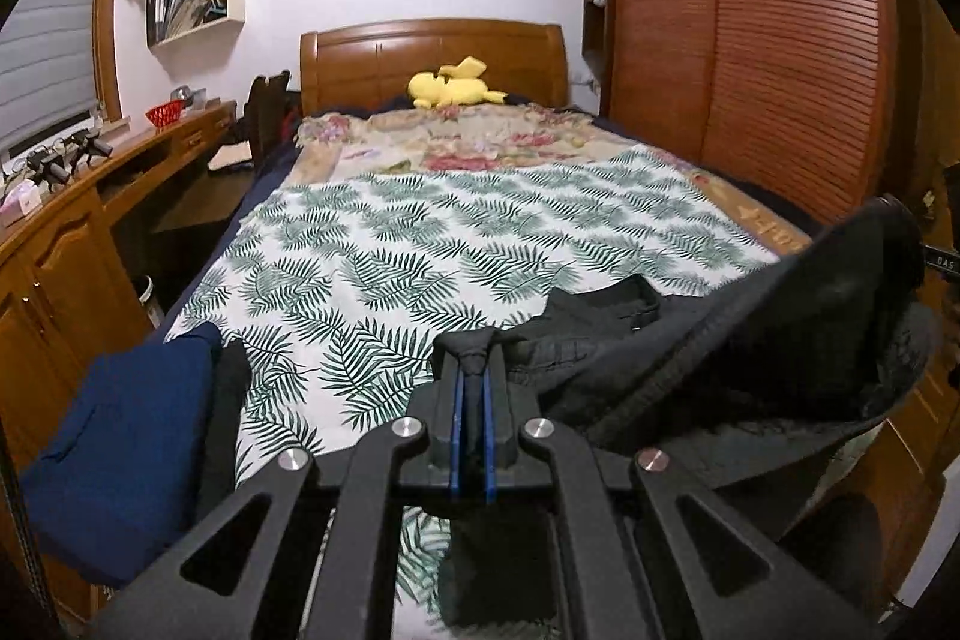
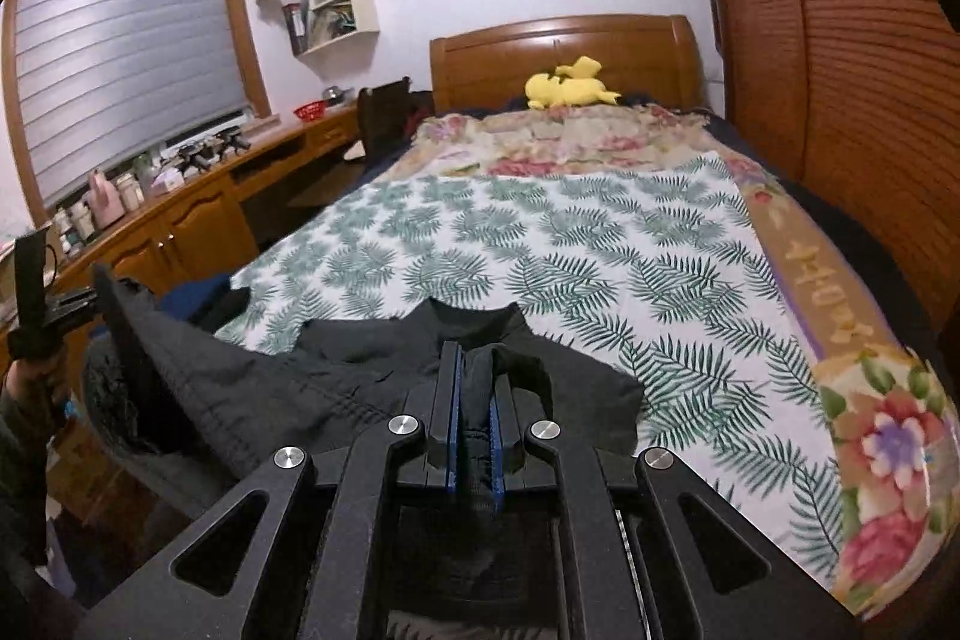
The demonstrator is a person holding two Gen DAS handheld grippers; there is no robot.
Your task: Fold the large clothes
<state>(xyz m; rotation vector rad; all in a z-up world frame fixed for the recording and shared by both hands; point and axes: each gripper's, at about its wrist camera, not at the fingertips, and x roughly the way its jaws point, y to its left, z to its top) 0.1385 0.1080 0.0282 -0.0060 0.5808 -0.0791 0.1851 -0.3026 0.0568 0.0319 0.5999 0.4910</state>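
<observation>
Folded navy cloth [image 1: 120, 454] at bed's L edge, then left gripper [image 1: 473, 370] and right gripper [image 2: 474, 370], both clamped tight on bunched hems of the black fleece-lined garment [image 2: 360, 370] (matte, stitched seams) sagging btwn them over leaf-print sheet [image 1: 372, 244], floral quilt [image 2: 888, 436] w/ unreadable lettering at R.

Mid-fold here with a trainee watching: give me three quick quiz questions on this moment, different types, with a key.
1. True or false: the left gripper is shut on the black garment.
2. What lies folded near the foot of the bed, left of the black garment in the left wrist view? A) a blue garment B) a red towel C) a grey pillow
3. Fill in: the yellow plush toy lies by the wooden ____.

Key: 1 true; 2 A; 3 headboard.
</observation>
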